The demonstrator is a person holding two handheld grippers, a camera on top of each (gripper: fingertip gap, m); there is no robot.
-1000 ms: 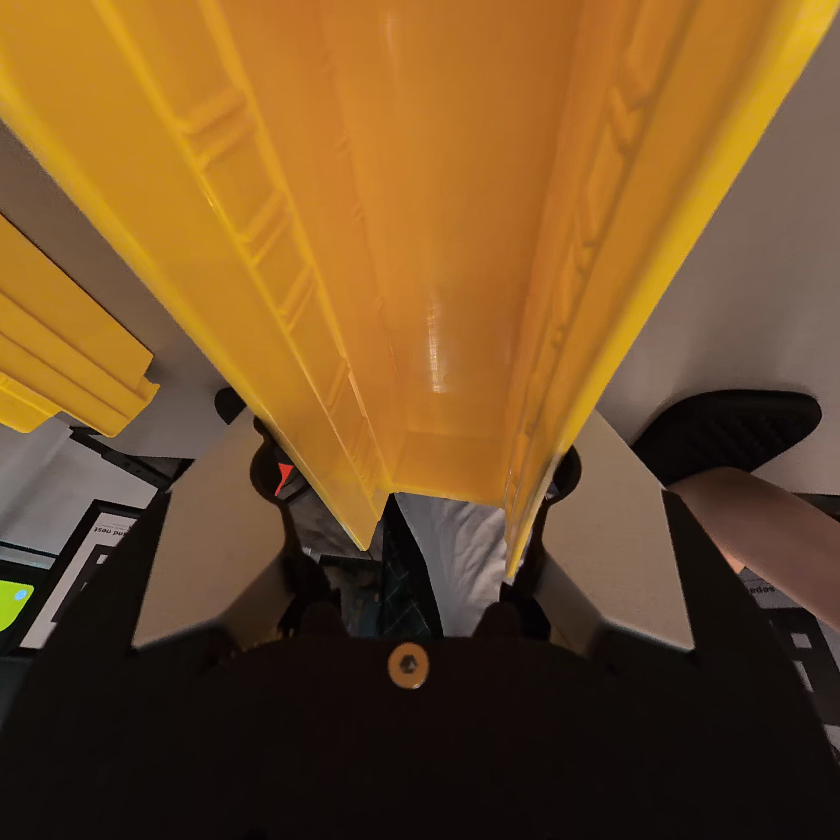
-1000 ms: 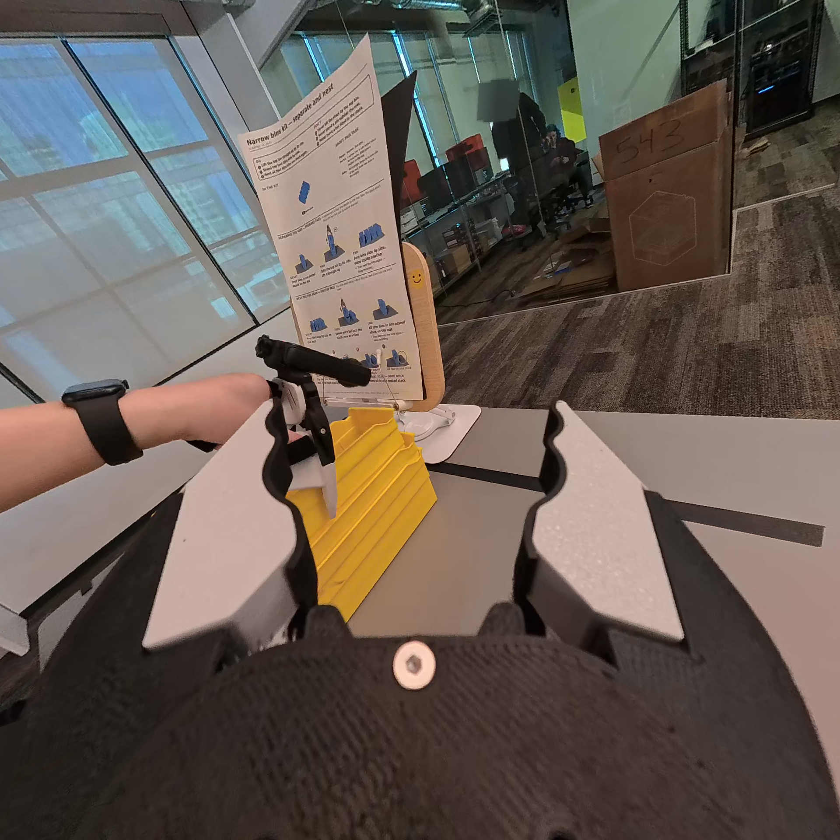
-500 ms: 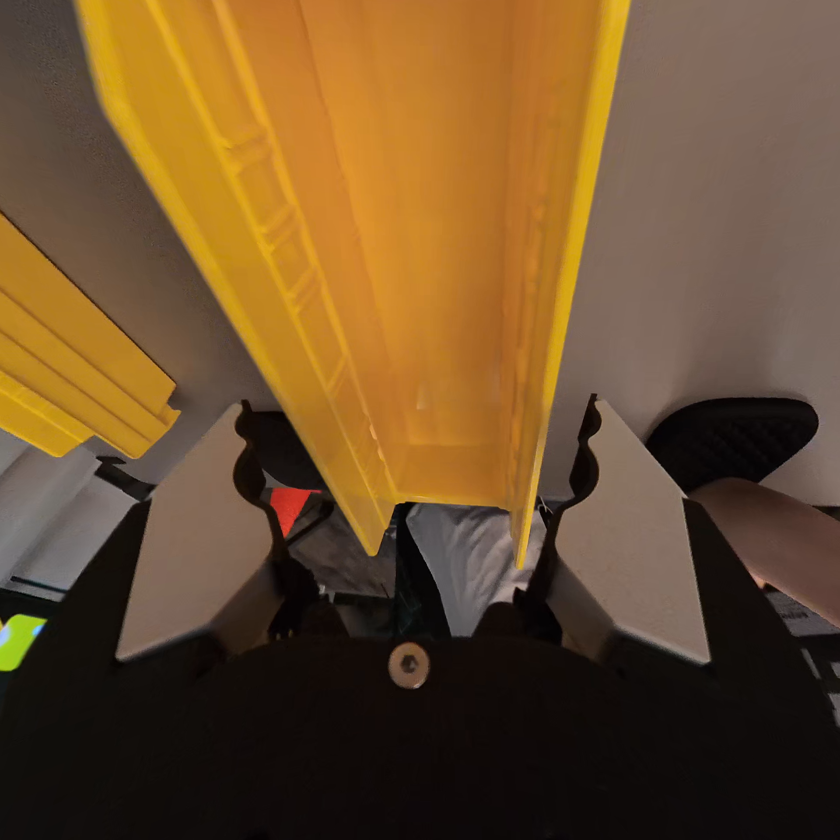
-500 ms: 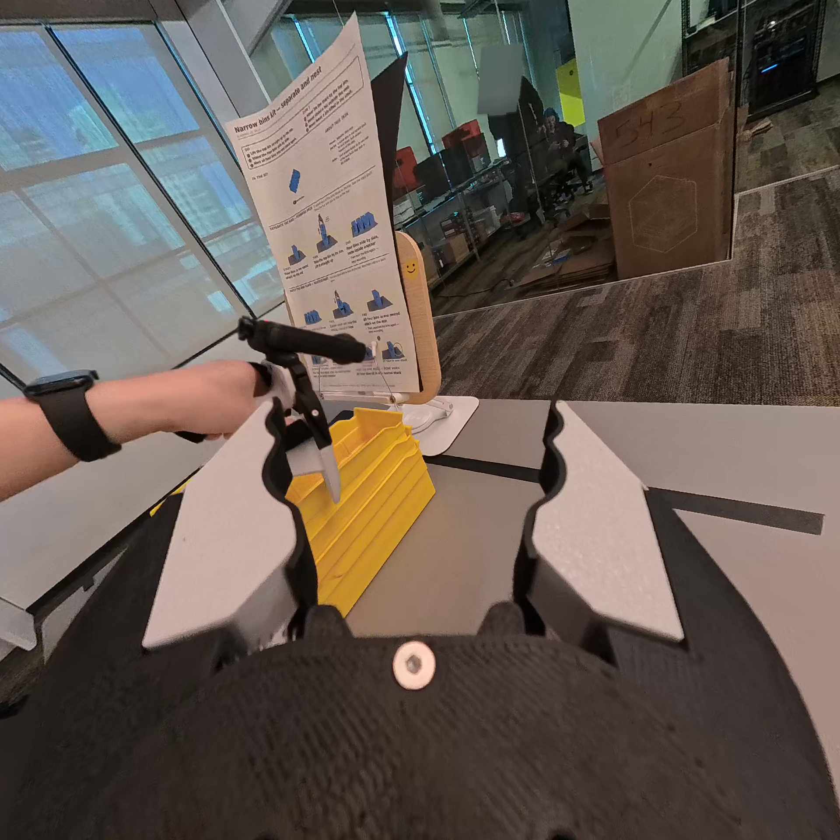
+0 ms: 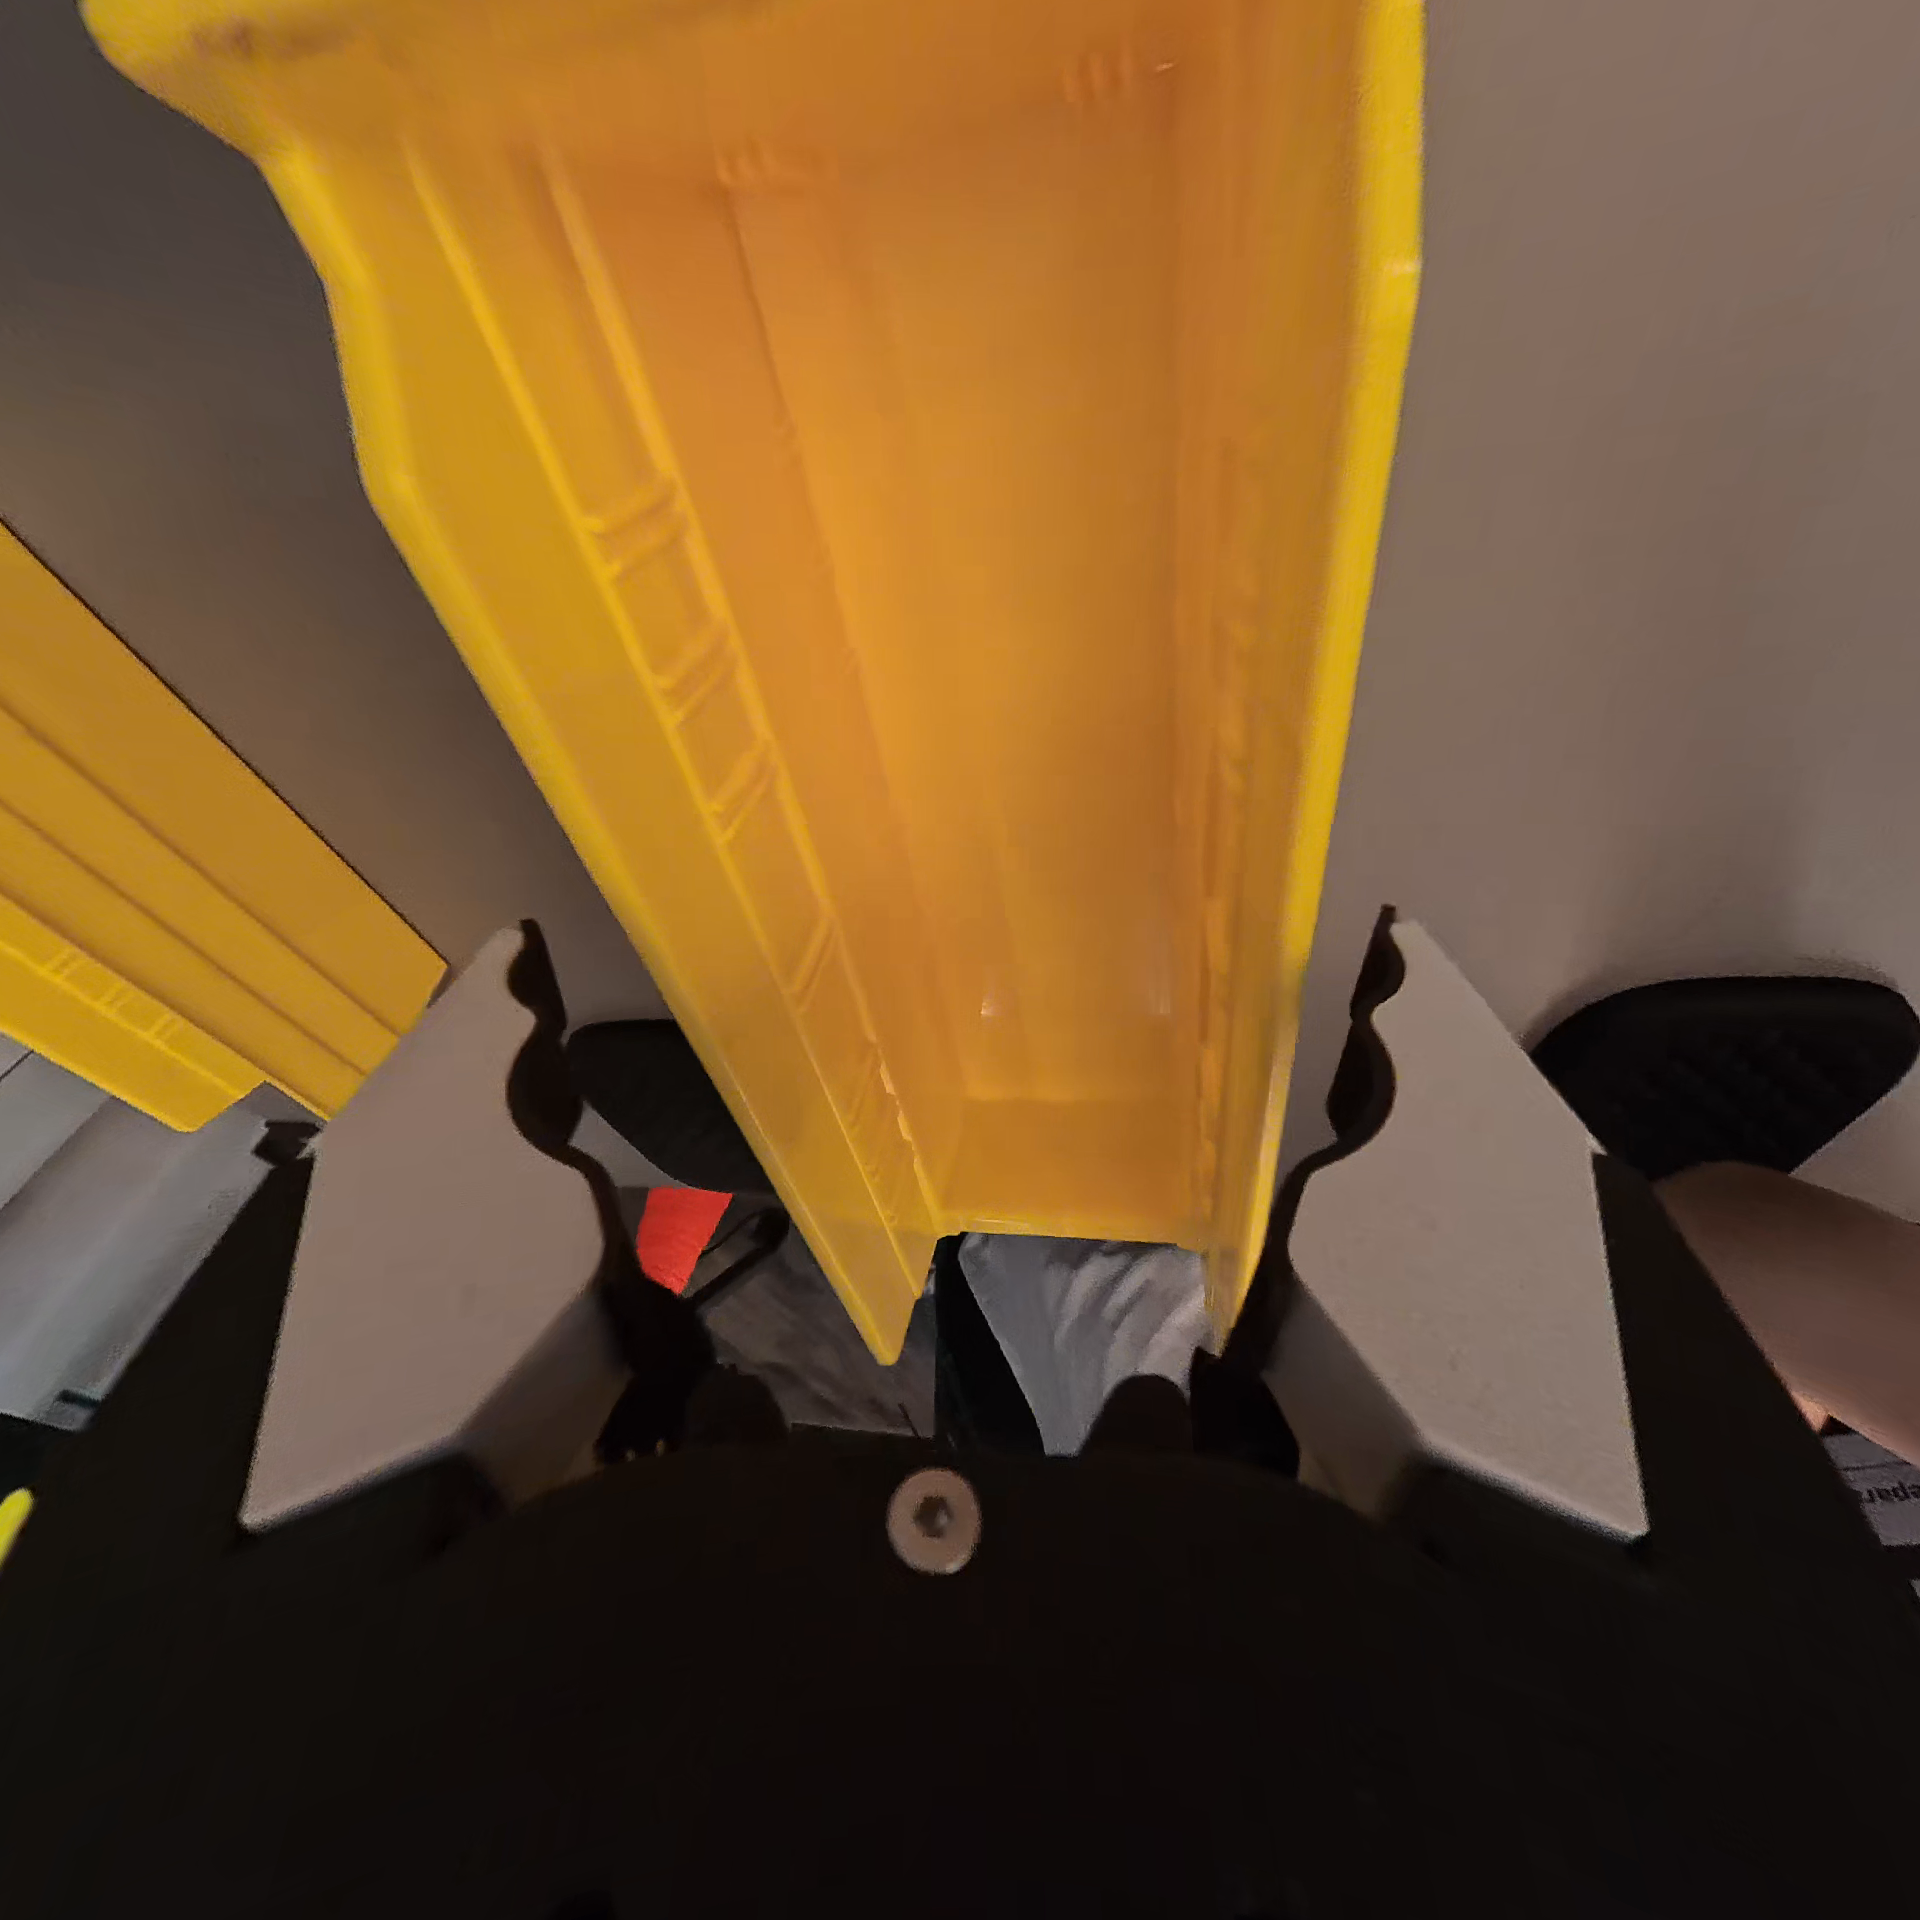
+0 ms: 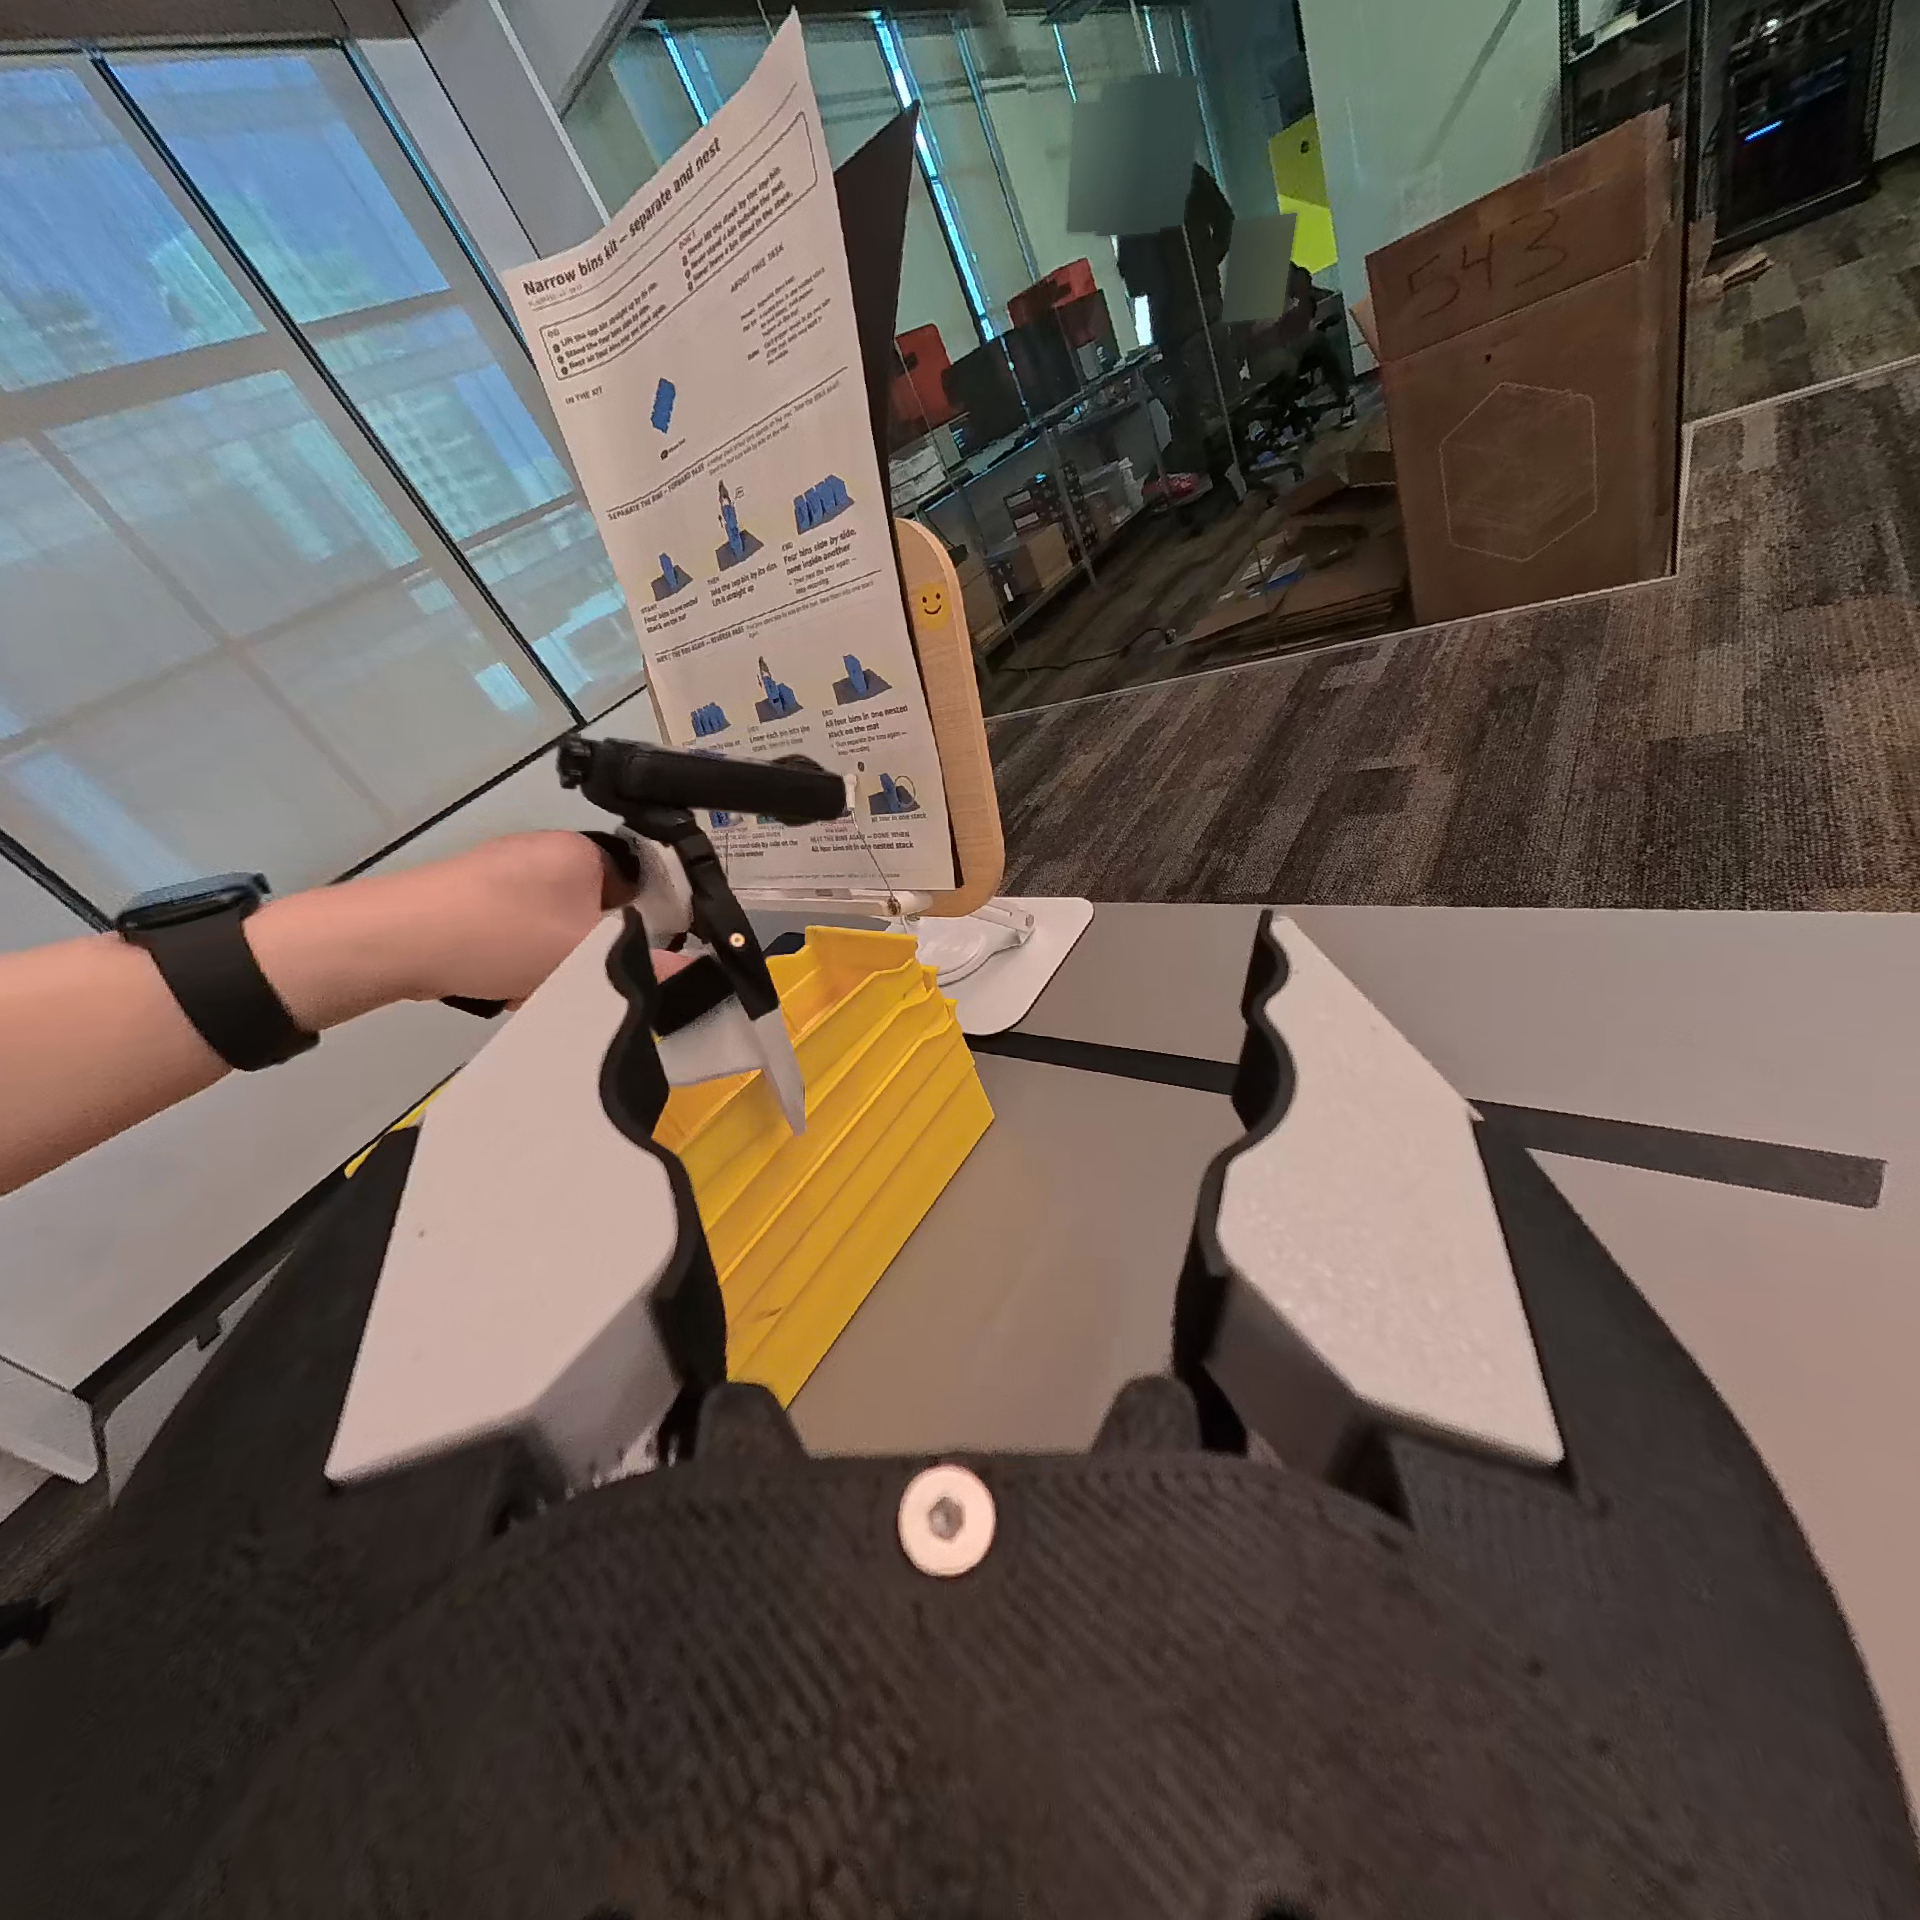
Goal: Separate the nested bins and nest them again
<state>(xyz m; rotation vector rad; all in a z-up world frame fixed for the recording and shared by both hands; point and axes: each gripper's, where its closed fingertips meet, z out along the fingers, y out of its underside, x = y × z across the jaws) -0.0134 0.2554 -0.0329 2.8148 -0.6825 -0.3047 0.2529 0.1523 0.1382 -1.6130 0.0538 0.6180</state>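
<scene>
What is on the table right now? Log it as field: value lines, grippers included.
surface: grey table crossed by a dark strip
bins: yellow bins, nested in one stack, left of centre
second bin group: yellow bin edges at the left of the left wrist view
left gripper: jaws spread wide either side of a yellow bin, left pad clearly apart from it
right gripper: open, nothing between the fingers
backdrop: instruction sheet on a stand behind the stack
</scene>
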